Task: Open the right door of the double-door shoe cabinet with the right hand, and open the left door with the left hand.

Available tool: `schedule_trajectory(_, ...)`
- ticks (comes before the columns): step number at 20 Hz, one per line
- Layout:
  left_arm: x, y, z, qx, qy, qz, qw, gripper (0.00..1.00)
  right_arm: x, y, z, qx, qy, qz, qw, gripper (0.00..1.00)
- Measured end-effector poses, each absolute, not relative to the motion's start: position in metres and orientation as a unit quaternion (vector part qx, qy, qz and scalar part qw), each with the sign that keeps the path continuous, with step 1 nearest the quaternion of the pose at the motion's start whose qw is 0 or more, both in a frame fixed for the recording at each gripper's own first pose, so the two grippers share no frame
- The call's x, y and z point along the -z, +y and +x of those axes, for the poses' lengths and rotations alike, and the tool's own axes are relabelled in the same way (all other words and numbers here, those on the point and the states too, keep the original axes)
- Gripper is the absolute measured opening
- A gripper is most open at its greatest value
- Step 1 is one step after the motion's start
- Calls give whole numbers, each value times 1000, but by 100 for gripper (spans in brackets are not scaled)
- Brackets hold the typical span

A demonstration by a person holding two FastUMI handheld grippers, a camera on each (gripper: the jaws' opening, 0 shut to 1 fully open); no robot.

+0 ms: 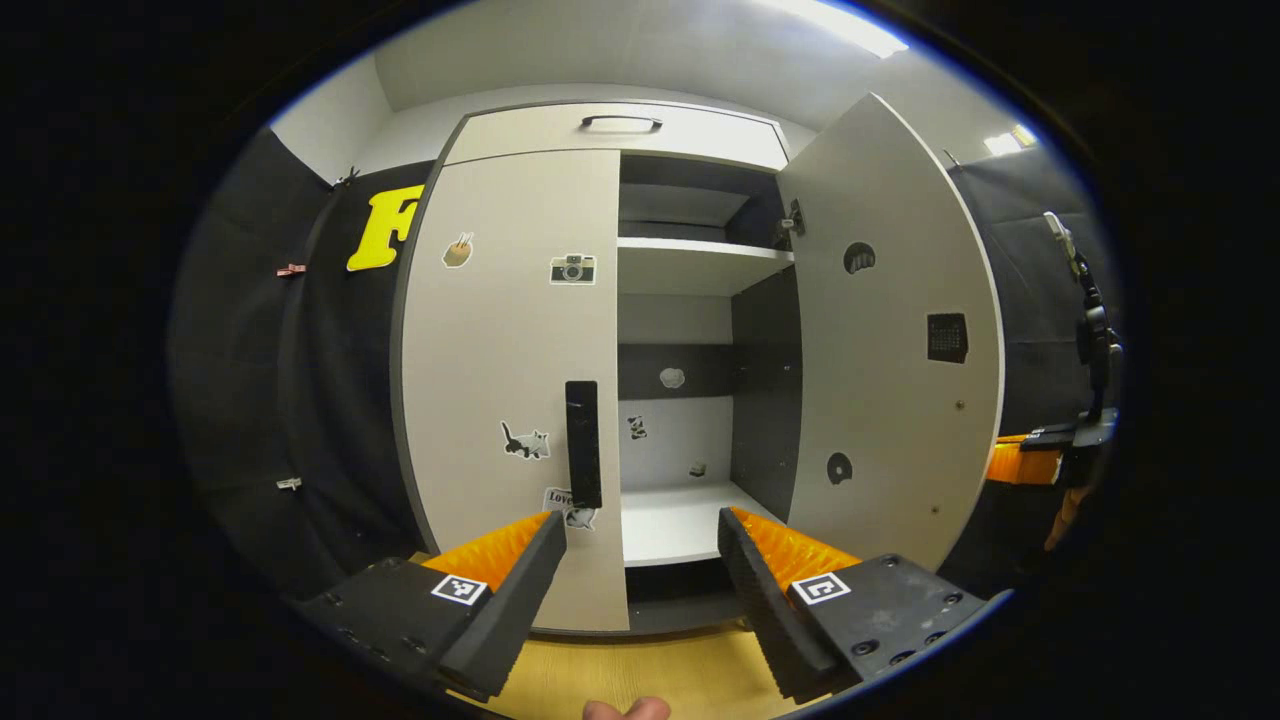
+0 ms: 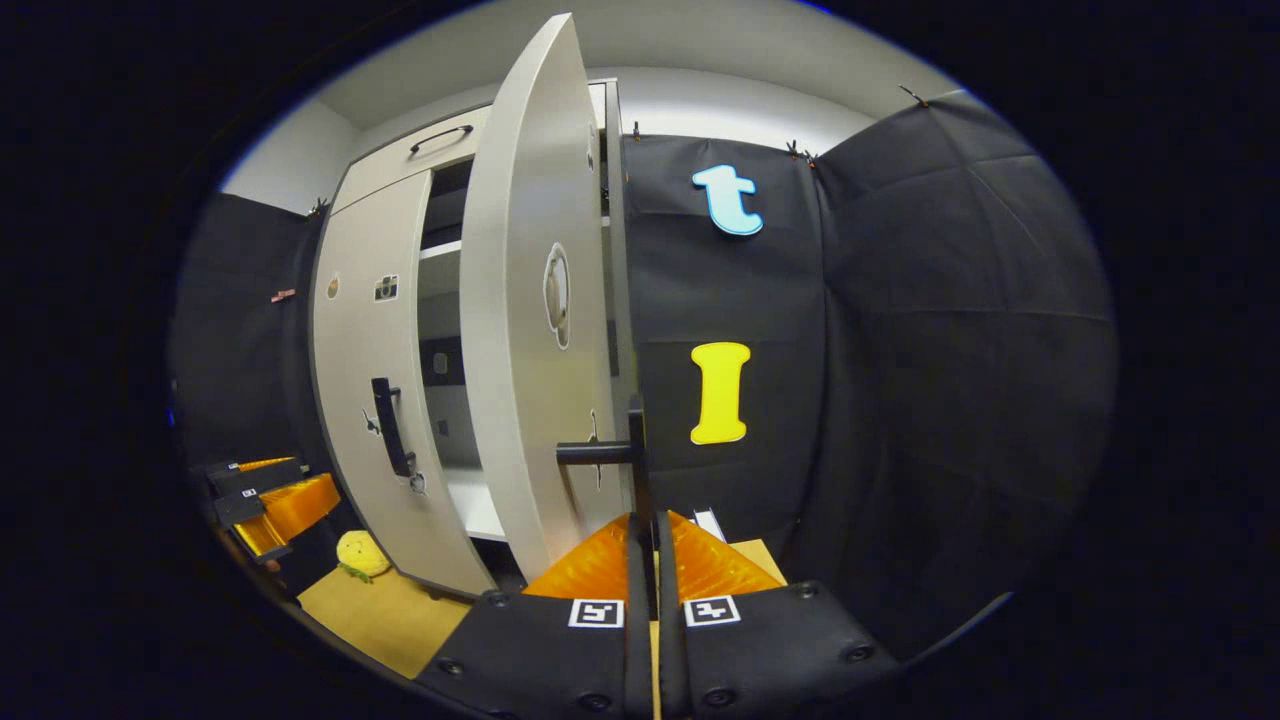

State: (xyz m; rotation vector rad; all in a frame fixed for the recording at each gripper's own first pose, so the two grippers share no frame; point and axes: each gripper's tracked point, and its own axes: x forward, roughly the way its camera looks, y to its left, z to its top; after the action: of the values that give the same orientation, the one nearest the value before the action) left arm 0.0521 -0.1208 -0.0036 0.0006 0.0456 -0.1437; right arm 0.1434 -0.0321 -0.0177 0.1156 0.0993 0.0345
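1. Shoe cabinet (image 1: 615, 130): a pale grey body of flat, smooth panels is seen, with dark inner walls and white shelves (image 1: 690, 262); a black bow handle is fixed on the top panel.
2. Right door (image 1: 890, 330): it is swung wide open; small dark stickers are stuck on its inner face.
3. Right door handle (image 2: 635, 455): a straight black bar.
4. Left door (image 1: 515, 380): it is shut; a vertical black bar handle (image 1: 583, 443) is fitted. Camera and cat stickers are noted, and one near the handle on which "Love" is read.
5. Left gripper (image 1: 640, 535): its ribbed orange-and-black jaws are held apart, just before the left door's handle, nothing between them.
6. Right gripper (image 2: 648, 530): its jaws are closed on the right door handle.
7. Floor (image 2: 400, 610): yellow wood-grain; a small yellow plush toy (image 2: 360, 555) lies on it.
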Motion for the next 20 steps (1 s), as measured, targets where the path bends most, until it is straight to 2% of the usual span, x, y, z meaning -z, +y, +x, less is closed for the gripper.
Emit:
schedule_trajectory(11, 0, -122, 87, 57, 18, 24, 998, 95, 13, -31, 139, -20, 42, 72, 996, 10)
schedule_trajectory(13, -1, -116, 101, 51, 15, 23, 998, 95, 9, -36, 135, -21, 35, 71, 997, 17)
schedule_trajectory(14, -3, -113, 109, 50, 14, 22, 998, 95, 8, -38, 132, -18, 36, 73, 997, 27)
schedule_trajectory(15, -4, -110, 117, 49, 13, 23, 998, 95, 8, -43, 129, -13, 36, 72, 997, 44)
schedule_trajectory(17, -5, -105, 133, 48, 14, 23, 999, 95, 8, -55, 120, 0, 35, 66, 997, 54)
schedule_trajectory(18, -6, -102, 141, 47, 13, 20, 999, 95, 7, -59, 118, 5, 32, 63, 997, 67)
schedule_trajectory(19, -6, -100, 149, 46, 12, 19, 999, 95, 7, -62, 116, 10, 30, 60, 998, 69)
schedule_trajectory(20, -7, -97, 155, 43, 9, 20, 999, 95, 6, -67, 115, 16, 24, 55, 998, 84)
